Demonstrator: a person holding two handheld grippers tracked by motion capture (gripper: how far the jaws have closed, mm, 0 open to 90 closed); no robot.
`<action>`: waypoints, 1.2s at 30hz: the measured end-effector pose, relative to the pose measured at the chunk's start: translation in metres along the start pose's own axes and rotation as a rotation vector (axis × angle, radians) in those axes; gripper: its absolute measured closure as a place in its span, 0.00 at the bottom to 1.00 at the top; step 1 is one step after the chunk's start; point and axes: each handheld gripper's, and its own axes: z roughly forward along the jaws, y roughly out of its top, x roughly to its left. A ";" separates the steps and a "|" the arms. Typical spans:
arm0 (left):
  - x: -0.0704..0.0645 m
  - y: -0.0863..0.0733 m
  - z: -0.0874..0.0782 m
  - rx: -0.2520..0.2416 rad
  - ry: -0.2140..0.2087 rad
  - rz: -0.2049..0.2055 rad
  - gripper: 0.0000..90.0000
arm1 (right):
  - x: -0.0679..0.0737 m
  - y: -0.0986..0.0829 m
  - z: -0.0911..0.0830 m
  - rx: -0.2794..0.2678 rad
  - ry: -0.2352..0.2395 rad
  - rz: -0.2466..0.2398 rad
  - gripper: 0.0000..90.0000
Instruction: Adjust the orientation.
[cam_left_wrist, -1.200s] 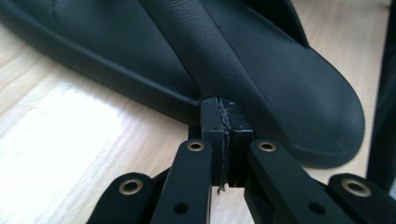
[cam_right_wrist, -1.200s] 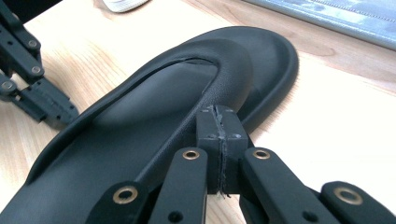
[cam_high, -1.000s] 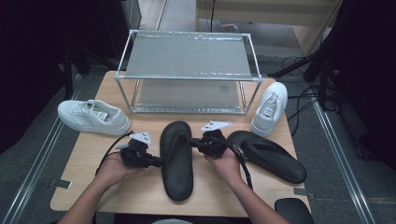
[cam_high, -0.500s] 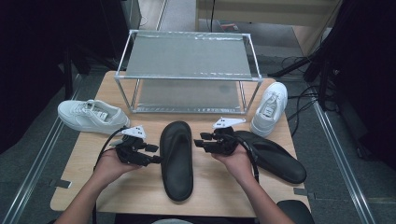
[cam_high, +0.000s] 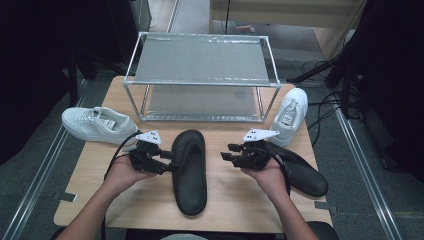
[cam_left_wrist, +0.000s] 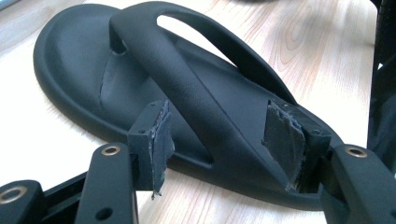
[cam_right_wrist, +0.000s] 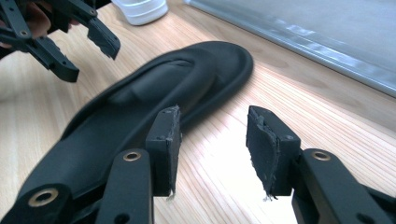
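Note:
A black sandal lies flat on the wooden table, toe toward the rack. My left gripper is at its left edge. In the left gripper view that gripper stands open, its torn pads on either side of the sandal's strap without pinching it. My right gripper hovers open a short way right of the sandal, nothing between its jaws. The right gripper view looks past the open gripper to the sandal and the left gripper beyond.
A second black sandal lies under my right hand at the table's right. A two-shelf metal rack stands at the back. White sneakers sit left and right of it. A sneaker toe and rack shelf show behind.
A second ago both grippers were against the sandal's sides. The right gripper has drawn away to the right. The left gripper has stayed at the sandal's left edge.

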 end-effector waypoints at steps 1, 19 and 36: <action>0.001 0.001 0.001 -0.014 -0.005 -0.005 0.46 | -0.001 -0.003 -0.005 0.001 -0.009 0.006 0.62; 0.004 0.018 0.010 -0.015 -0.011 0.024 0.46 | -0.019 -0.029 -0.055 -0.028 -0.106 0.047 0.64; 0.009 0.028 0.017 -0.008 -0.009 0.047 0.46 | -0.039 -0.066 -0.094 -0.020 -0.179 0.069 0.64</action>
